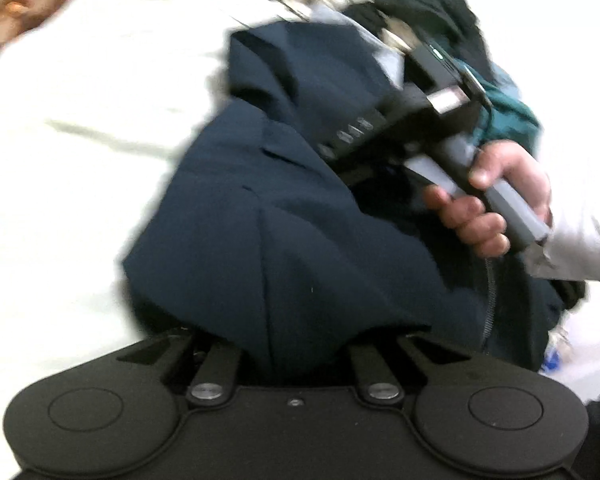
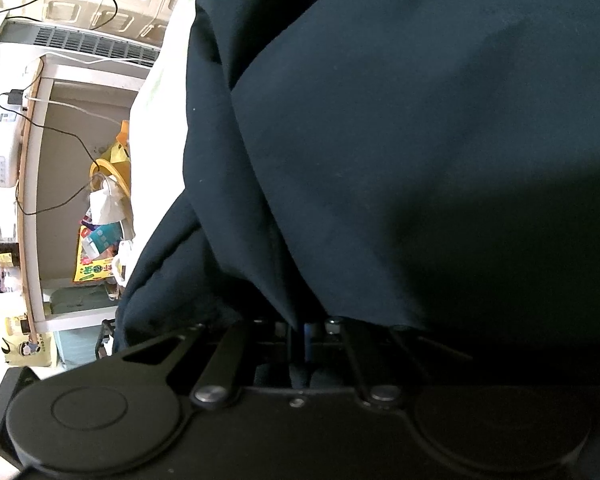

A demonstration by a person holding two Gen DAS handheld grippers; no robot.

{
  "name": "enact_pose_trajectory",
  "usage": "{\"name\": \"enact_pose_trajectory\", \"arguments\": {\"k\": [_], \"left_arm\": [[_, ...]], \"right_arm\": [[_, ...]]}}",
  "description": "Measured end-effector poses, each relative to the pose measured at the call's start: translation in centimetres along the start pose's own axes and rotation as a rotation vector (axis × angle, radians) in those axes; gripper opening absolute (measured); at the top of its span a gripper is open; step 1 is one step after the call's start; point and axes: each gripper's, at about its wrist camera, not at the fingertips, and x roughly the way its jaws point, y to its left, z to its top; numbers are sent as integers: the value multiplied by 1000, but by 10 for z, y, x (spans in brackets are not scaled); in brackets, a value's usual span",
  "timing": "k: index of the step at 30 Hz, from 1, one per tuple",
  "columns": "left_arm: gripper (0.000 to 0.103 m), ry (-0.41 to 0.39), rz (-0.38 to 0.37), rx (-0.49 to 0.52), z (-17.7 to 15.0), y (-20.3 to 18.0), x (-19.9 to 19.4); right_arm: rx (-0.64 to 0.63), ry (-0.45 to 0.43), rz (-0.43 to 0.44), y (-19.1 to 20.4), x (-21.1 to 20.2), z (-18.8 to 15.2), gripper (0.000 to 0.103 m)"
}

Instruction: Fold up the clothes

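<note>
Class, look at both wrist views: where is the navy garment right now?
The navy garment lies bunched on the white bedding, centre of the left wrist view, its near edge in the left gripper. It fills the right wrist view, pinched in the right gripper.

Navy garment (image 2: 400, 140) drapes over the right tool (image 2: 300, 344), jaws pinching it.

Both grippers are clamped tight: the left gripper (image 1: 296, 344) and the right gripper (image 2: 300, 344), a bare hand (image 1: 496, 200) gripping the right one's handle.
</note>
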Motion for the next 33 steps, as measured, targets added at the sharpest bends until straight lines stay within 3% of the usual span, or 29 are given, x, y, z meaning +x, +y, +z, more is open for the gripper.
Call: {"name": "enact_pose_trajectory", "arguments": {"k": [3, 9, 12, 15, 18, 22, 26, 31, 33], "left_arm": [[3, -31, 47, -56, -8, 14, -29], [3, -80, 135, -118, -2, 28, -42], [3, -72, 180, -112, -11, 21, -52], [3, -22, 200, -40, -15, 16, -57], [3, 21, 184, -13, -17, 15, -58], [0, -3, 116, -59, -9, 23, -69], [0, 15, 178, -69, -12, 37, -71], [0, -53, 191, -113, -4, 42, -73], [0, -74, 166, -173, 0, 44, -69]], "right_arm": [[1, 0, -2, -1, -2, 0, 3], [-7, 10, -11, 2, -6, -4, 3], [-15, 6, -24, 8, -7, -3, 3], [-52, -14, -51, 20, -9, -7, 3], [-61, -45, -58, 28, -11, -7, 3], [-82, -103, -74, 42, -12, 0, 1], [-52, -140, -78, 42, -9, 14, 1], [-41, -167, -70, 45, -6, 35, 1], [-14, -180, -60, 44, -5, 41, 1]]}}
